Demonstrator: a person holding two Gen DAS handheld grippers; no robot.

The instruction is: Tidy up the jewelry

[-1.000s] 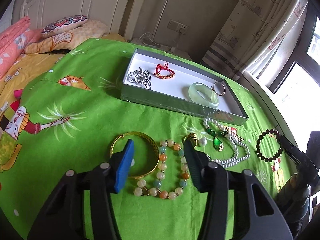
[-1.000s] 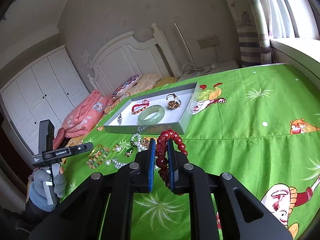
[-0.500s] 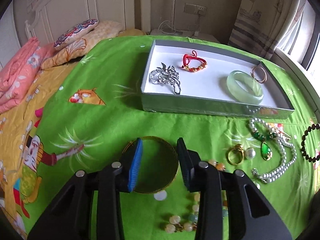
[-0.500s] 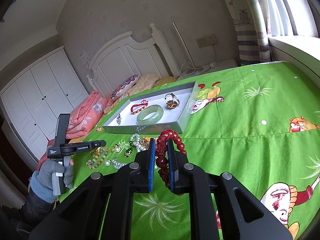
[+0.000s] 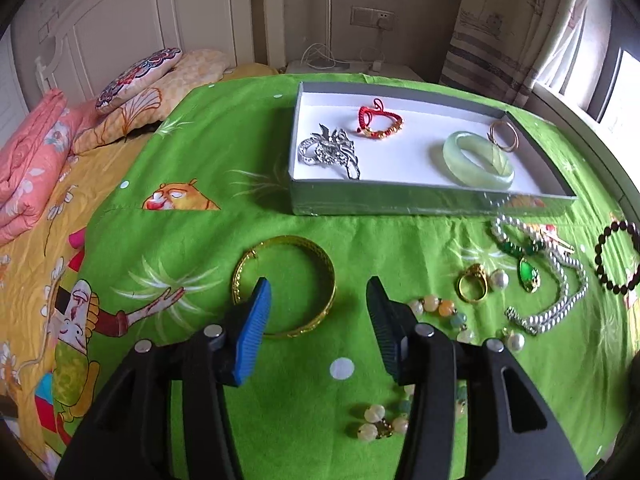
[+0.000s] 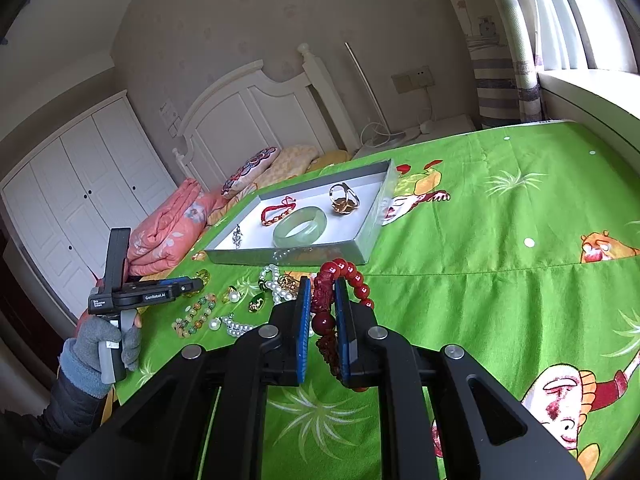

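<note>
Shiny gold-metal bangle [image 5: 284, 286], glossy jade bangle [image 5: 478, 160].

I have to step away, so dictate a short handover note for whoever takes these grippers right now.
Left gripper: open, empty, jaws over the gold bangle on the green sheet.
Right gripper: shut on the red bead bracelet, held above the sheet, short of the box.
Done, in the box: silver brooch, red cord bracelet, jade bangle, gold rings.
Left on the sheet: gold bangle, pastel bead bracelet, gold ring, pearl necklace with green pendant, loose pearls, dark bead bracelet.
</note>
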